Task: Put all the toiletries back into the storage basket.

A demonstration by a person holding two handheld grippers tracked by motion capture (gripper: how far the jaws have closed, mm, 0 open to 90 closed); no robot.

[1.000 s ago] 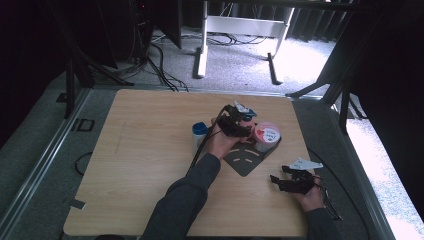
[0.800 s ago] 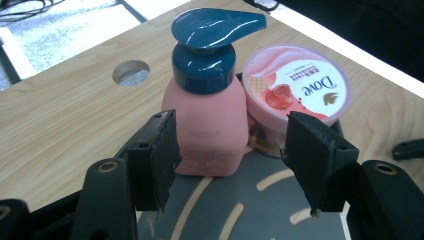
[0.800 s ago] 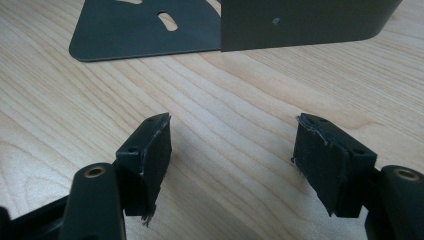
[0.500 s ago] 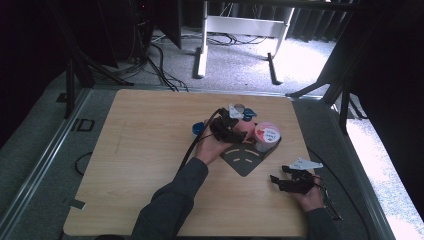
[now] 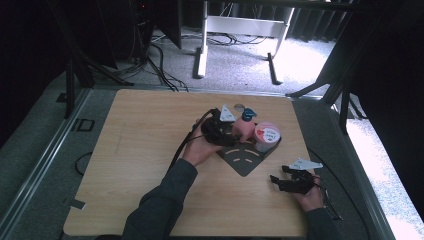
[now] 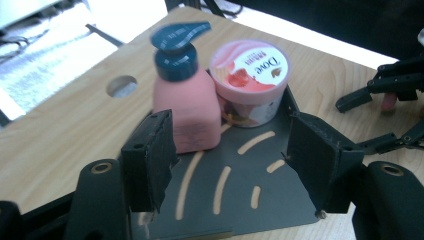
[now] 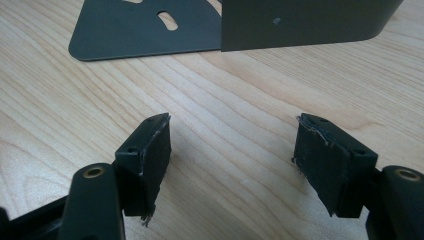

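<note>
left tool (image 6: 230,155): spread, just opening, drawn back | pink bottle (image 6: 186,112): now on tray (image 6: 235,200)

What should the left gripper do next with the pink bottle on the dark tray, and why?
Probably draw the left gripper back from the tray. Its jaws have just been opening and stand wide with nothing between them, while the pink pump bottle stands upright on the tray beside the Dove tub, apparently already placed. The right gripper rests open over bare table.

One pink pump bottle (image 6: 186,107), one lidded tub (image 6: 250,82), one dark slotted rack (image 6: 235,200), and two tongs.
</note>
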